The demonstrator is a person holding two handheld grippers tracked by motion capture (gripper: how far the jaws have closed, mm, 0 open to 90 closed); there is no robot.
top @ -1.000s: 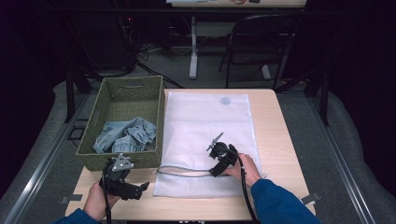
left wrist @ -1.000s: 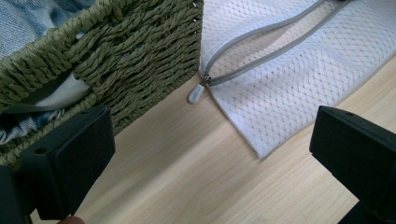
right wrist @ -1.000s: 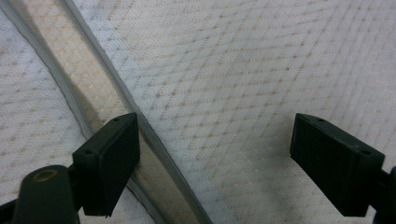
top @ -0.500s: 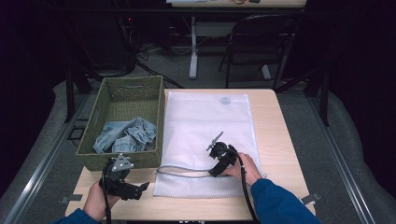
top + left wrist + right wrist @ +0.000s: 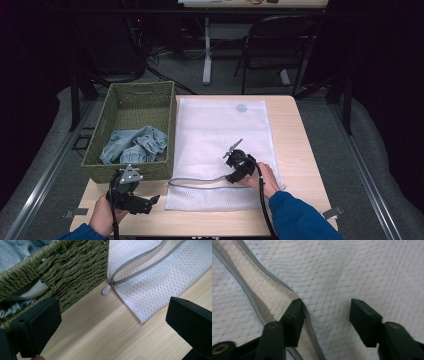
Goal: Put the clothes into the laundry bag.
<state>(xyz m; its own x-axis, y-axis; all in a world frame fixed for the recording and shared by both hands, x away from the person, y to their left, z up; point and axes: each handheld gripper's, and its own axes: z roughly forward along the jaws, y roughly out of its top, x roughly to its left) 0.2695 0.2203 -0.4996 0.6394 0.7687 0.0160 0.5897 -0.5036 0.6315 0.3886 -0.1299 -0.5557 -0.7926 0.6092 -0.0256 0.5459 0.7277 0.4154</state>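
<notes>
Mesh bag (image 5: pixel 222 145): white, flat on the worktop (image 5: pixel 290 150) beside the green basket (image 5: pixel 135 105); zipper (image 5: pixel 200 181) partly undone along its near edge.
Handling: light, limp netting, liable to bunch and slip; best pinched at the zipper's edge.
Right gripper (image 5: pixel 324 315): jaws have just been closing astride that upper edge, fabric not yet pinched.
Left gripper (image 5: pixel 112 320): released, holding nothing, near the zipper pull (image 5: pixel 107 288).

No legible text, label, brand, number or sign on anything in view. The mesh bag (image 5: pixel 222 145) bears one round pale patch near its far edge, too small to read. The basket (image 5: pixel 131 172) carries no lettering.
</notes>
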